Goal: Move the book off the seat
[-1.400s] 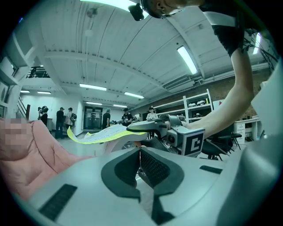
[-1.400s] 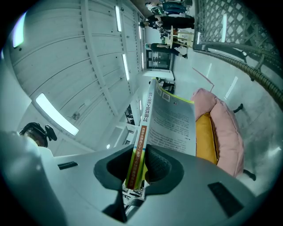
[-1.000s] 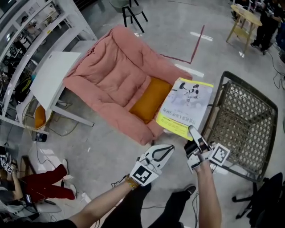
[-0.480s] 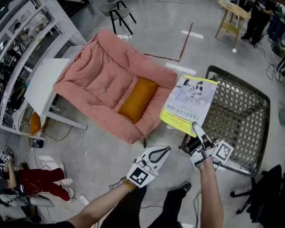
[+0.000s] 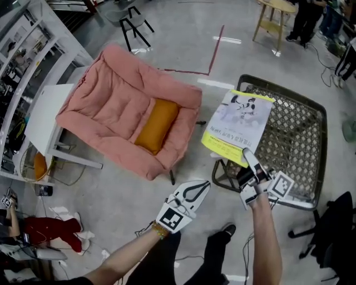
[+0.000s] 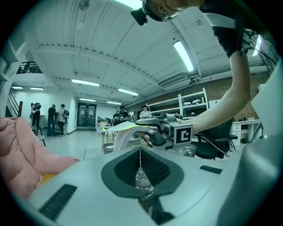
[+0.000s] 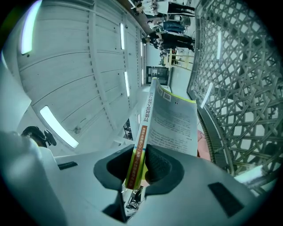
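Observation:
A yellow-edged white book (image 5: 238, 125) hangs in the air over the near left corner of a wicker mesh chair (image 5: 297, 139), clear of the pink padded seat (image 5: 111, 106) with its orange cushion (image 5: 157, 125). My right gripper (image 5: 248, 161) is shut on the book's near edge. In the right gripper view the book's spine (image 7: 138, 150) stands clamped between the pads of that gripper (image 7: 138, 167), with the mesh to the right. My left gripper (image 5: 200, 189) floats low between the two chairs, shut and holding nothing. Its own view shows my left gripper (image 6: 140, 154) with jaws together, and the held book (image 6: 128, 127) ahead.
A white table (image 5: 47, 114) and white shelving (image 5: 22, 44) flank the pink seat on the left. A black stool (image 5: 130, 19) and a wooden stool (image 5: 272, 14) stand far back. A black office chair (image 5: 334, 222) is at the lower right, and a person in red trousers (image 5: 47, 228) at the lower left.
The right gripper has carried the book rightward, from beside the pink seat's edge to over the wicker chair. The left gripper has drifted the same way, still shut.

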Tool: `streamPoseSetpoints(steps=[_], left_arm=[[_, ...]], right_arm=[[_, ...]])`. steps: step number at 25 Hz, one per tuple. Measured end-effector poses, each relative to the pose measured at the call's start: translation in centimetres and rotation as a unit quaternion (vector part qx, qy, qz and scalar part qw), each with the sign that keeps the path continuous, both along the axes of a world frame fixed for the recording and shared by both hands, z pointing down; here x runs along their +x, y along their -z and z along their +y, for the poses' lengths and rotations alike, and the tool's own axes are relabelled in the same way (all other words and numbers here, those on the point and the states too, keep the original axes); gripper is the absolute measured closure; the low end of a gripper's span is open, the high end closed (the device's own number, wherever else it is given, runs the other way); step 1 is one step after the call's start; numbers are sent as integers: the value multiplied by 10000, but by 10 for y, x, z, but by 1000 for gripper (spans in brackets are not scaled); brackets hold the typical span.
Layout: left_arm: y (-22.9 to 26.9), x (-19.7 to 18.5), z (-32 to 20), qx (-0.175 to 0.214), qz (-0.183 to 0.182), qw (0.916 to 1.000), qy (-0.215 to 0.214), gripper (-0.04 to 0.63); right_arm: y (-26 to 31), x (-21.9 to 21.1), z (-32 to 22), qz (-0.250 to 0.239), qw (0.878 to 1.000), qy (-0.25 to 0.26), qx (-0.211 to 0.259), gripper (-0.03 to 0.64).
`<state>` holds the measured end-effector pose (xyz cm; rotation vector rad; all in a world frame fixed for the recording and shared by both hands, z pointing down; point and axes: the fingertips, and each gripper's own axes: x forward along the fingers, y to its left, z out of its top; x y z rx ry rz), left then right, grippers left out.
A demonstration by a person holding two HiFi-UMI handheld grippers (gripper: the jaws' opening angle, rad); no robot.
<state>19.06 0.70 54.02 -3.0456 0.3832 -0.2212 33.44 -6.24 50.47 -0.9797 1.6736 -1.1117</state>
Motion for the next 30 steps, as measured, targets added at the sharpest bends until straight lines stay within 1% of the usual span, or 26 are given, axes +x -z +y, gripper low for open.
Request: streamPoseSetpoints(steps=[8,12,17,21,25,30], left_arm=[[-7,40,13,-23,-13,9999,-153,595],[-12,56,21,-87,-40,9996,-250,595],[-16,80,28,-48,-76,9992,-393,595],[-19,103,36,-96,-79,9989,-441,595],[-21,109,38,-116,-82,9987,-492,595],[-27,114,42,-132,-131,9982,-572,595]], right_arm=[[-8,58,24,66,9995,-287,-57,535],[-10,81,35,-29,9990,-438,-81,535],[-13,112,48,-26,9982,-595,-53,535],[-22,145,61,-2,9969,-778,-140,535],[-22,158,67,-59,9959,-899,-51,534],[-37,181,78,20,9929,-1150,-291,534]])
